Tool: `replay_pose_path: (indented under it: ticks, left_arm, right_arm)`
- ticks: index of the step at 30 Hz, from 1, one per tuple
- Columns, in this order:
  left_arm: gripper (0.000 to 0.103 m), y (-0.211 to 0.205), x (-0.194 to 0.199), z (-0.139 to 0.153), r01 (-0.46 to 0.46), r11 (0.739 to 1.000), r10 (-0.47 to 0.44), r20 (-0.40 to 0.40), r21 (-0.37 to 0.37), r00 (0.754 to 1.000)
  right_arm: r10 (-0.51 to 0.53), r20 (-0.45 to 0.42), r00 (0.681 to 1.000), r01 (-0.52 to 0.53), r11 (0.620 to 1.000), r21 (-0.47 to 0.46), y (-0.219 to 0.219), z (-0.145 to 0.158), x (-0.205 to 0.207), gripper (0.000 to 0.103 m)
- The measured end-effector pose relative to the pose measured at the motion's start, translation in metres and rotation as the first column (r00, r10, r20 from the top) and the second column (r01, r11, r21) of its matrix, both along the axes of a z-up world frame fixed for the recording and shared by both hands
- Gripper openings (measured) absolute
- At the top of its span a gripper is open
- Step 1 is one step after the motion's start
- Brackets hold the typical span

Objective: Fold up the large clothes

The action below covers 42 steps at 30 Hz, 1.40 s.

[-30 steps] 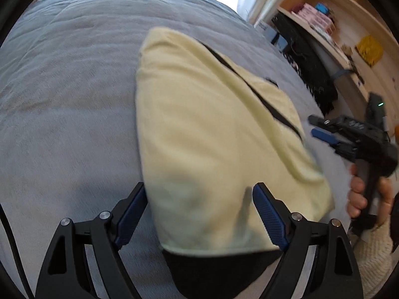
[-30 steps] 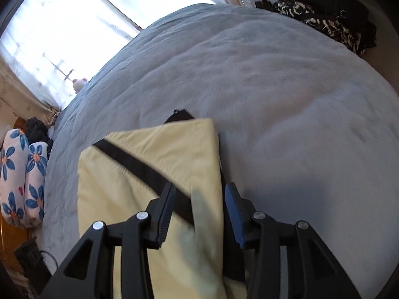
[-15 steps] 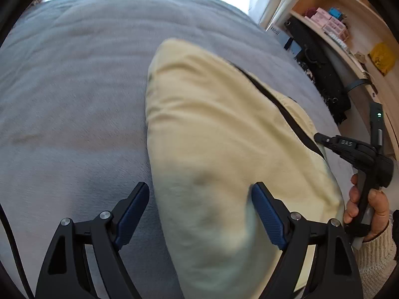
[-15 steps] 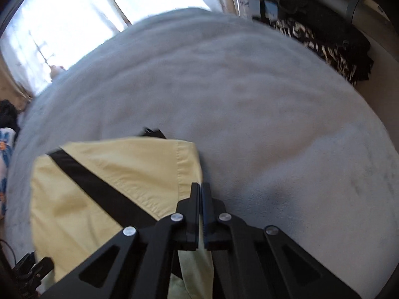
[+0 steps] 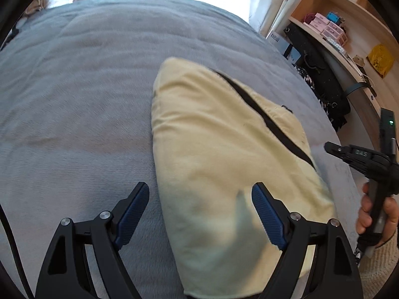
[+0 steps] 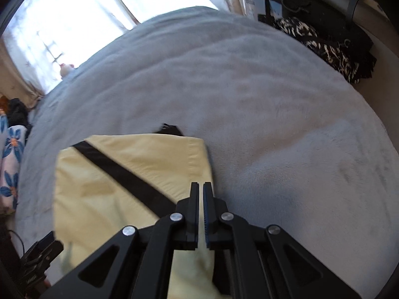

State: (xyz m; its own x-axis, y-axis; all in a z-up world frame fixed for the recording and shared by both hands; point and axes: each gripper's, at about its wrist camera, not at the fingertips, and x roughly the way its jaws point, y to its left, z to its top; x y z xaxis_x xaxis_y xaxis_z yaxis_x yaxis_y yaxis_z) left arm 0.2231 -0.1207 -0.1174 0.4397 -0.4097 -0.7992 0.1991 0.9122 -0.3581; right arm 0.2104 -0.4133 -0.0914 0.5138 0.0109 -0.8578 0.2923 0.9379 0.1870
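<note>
Both grippers hover over the folded yellow garment (image 5: 224, 164): left gripper (image 5: 199, 211) gaping, right gripper (image 6: 200, 199) pinched empty; next, smoothing or setting aside.

Overexposed window (image 6: 62, 25) backlight, motion blur, fisheye vignette

My left wrist camera looks steeply down along my fingers from close above the grey bed (image 5: 74, 124), facing the far window. My right wrist camera does the same from the right side. Both share the folded yellow garment (image 5: 224, 162) and the far bed edge.
</note>
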Motion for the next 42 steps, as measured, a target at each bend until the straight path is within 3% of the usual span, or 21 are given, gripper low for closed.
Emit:
replay_pose_path:
  ticks: [7, 15, 16, 18, 19, 20, 27, 31, 36, 42]
  left_arm:
    - [0.083, 0.008, -0.027, 0.039, -0.011, 0.998, 0.007, 0.054, 0.065, 0.999]
    - [0.083, 0.020, -0.053, 0.063, -0.034, 0.995, 0.029, 0.050, 0.089, 0.998]
    - [0.083, 0.021, -0.056, 0.065, -0.023, 0.996, 0.020, 0.044, 0.090, 0.999]
    - [0.086, 0.019, -0.060, 0.067, -0.001, 0.996, -0.002, 0.029, 0.089, 1.000]
    - [0.088, 0.019, -0.062, 0.067, 0.011, 0.996, -0.013, 0.020, 0.086, 1.000]
    - [0.091, 0.019, -0.066, 0.068, 0.017, 0.996, -0.018, 0.014, 0.087, 1.000]
    - [0.092, 0.015, -0.068, 0.064, 0.038, 0.998, -0.036, -0.041, 0.053, 0.999]
    - [0.092, 0.011, -0.066, 0.060, 0.054, 0.997, -0.050, -0.070, 0.053, 0.996]
    - [0.092, 0.005, -0.059, 0.051, 0.052, 0.998, -0.046, -0.110, 0.047, 0.993]
    - [0.092, 0.001, -0.039, 0.026, 0.055, 0.998, -0.060, -0.195, -0.035, 0.979]
  right_arm:
    - [0.083, 0.008, 0.997, -0.083, 0.997, 0.001, 0.027, 0.023, -0.039, 0.003]
    - [0.152, -0.013, 0.988, -0.152, 0.988, 0.042, 0.048, 0.026, -0.072, 0.003]
    - [0.159, -0.013, 0.987, -0.158, 0.986, 0.054, 0.049, 0.027, -0.075, 0.006]
    - [0.177, -0.020, 0.984, -0.175, 0.982, 0.070, 0.052, 0.027, -0.081, 0.022]
    - [0.179, -0.022, 0.984, -0.177, 0.982, 0.068, 0.053, 0.027, -0.084, 0.037]
    - [0.180, -0.022, 0.983, -0.178, 0.982, 0.062, 0.054, 0.028, -0.086, 0.046]
    - [0.188, -0.067, 0.980, -0.184, 0.981, 0.062, 0.043, 0.026, -0.094, 0.050]
    - [0.180, -0.092, 0.979, -0.173, 0.982, 0.082, 0.030, 0.022, -0.094, 0.060]
    - [0.163, -0.128, 0.978, -0.147, 0.981, 0.125, 0.011, 0.011, -0.089, 0.060]
    - [0.160, -0.140, 0.977, -0.131, 0.972, 0.195, -0.008, -0.009, -0.072, 0.060]
